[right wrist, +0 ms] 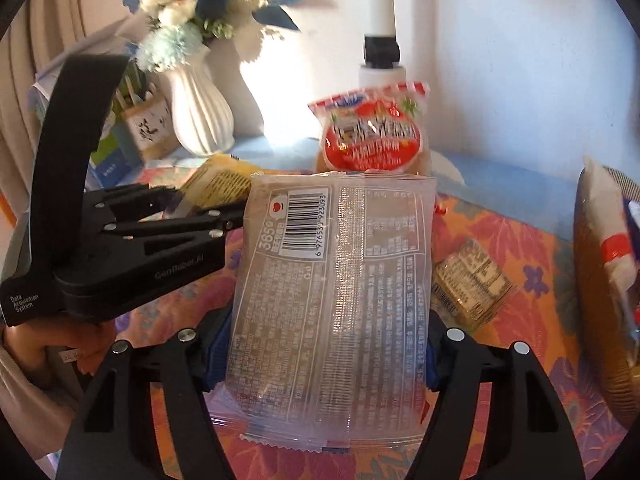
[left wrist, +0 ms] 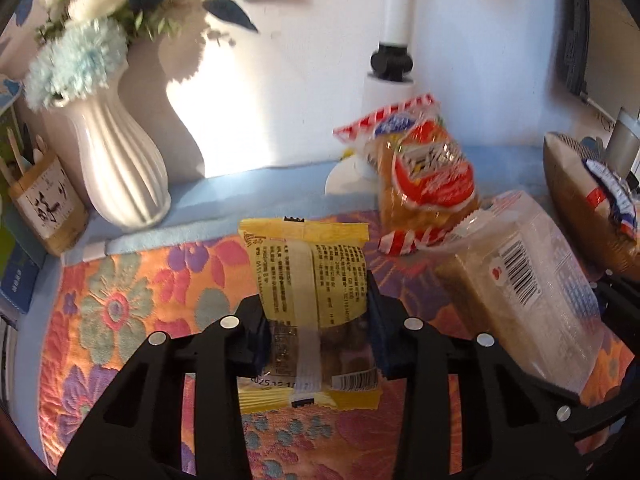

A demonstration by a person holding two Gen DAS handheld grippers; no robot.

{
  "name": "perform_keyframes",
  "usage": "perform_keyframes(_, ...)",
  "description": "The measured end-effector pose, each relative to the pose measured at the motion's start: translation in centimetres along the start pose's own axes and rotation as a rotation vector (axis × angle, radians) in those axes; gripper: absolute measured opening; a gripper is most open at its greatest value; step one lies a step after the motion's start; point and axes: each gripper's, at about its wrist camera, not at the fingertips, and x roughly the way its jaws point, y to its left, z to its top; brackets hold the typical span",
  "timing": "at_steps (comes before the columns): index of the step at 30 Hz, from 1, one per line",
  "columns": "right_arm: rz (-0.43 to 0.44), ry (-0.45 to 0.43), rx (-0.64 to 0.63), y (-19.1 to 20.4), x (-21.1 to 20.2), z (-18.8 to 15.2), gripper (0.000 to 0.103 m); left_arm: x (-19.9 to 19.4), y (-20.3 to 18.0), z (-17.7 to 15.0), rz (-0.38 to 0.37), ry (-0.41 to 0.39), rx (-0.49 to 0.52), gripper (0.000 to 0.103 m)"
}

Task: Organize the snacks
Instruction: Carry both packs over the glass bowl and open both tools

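A yellow snack pack (left wrist: 310,280) is pinched tight in the left claw (left wrist: 316,336), and a clear bread pack (right wrist: 332,300) is clamped in the right claw (right wrist: 324,352) above the flowery tabletop (left wrist: 132,304).

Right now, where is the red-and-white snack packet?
The red-and-white snack packet stands at the back of the floral cloth, against the white lamp base, right of the white vase and behind the clear packet.

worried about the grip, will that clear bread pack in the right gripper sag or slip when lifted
The clear bread pack probably holds shape: it stands out flat between the right gripper pads. Its glossy film looks slippery, so it might slide. It seems light for its size, being mostly bread.
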Motion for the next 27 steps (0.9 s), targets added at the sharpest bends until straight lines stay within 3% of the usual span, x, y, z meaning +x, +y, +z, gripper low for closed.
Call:
perform_keyframes(4,0.007,-0.035,0.023,-1.5,-2.2,1.1,0.069,-2.2,-1.2,1.7,0.037,-0.04,0.018,0.039)
perform_keyframes(9,0.008,-0.109,0.092,-5.5,-7.0,3.9,0.069,-5.4,-4.2,4.9,-0.005,-0.095,0.042,0.039)
perform_keyframes(16,-0.057,-0.165,0.182,-15.9,-13.1,7.5,0.069,-7.0,-12.4,10.9,-0.152,-0.141,0.088,0.039)
perform_keyframes(21,-0.133,-0.125,0.25,-23.8,-15.5,8.0,0.069,-5.6,-20.0,14.3,-0.277,-0.142,0.172,0.039)
perform_keyframes(24,-0.157,-0.074,0.291,-27.3,-15.2,7.0,0.073,-3.5,-23.8,15.4,-0.376,-0.095,0.194,0.042)
perform_keyframes(25,-0.176,-0.062,0.306,-28.0,-15.1,6.6,0.086,-2.4,-25.3,15.5,-0.421,-0.065,0.213,0.052)
perform_keyframes(26,-0.247,-0.037,0.341,-29.3,-15.0,5.8,0.09,-1.1,-26.4,15.4,-0.442,-0.027,0.223,0.077)
perform_keyframes(27,-0.273,-0.018,0.361,-30.1,-15.0,5.3,0.092,-0.3,-27.1,15.3,-0.45,0.008,0.233,0.097)
